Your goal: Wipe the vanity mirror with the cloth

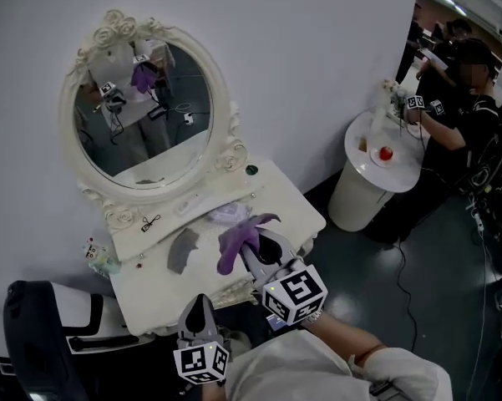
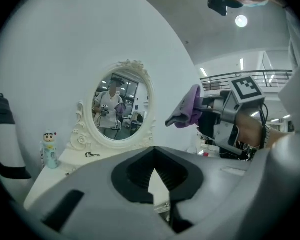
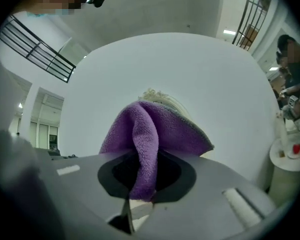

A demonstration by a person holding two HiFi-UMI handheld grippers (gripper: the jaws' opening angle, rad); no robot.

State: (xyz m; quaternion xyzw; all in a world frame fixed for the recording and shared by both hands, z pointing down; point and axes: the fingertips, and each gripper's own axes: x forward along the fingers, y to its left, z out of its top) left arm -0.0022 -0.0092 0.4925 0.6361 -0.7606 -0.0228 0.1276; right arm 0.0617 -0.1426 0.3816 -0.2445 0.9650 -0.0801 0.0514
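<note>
Dim, even overhead light fills the head view, with deep shadow below the surface (image 1: 276,195). The 2 gripper views bow toward black corners (fisheye lenses). A ceiling lamp (image 2: 240,20) glares upper right, and the left hand-held gripper (image 2: 154,176) looks soft-focused.

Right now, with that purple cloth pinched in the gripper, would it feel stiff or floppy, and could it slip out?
Probably floppy: the purple cloth folds and droops on both sides of the right gripper. Likely light, since one pinched fold seems to carry all of it. Its fuzzy pile looks grippy, so slipping seems unlikely.
</note>
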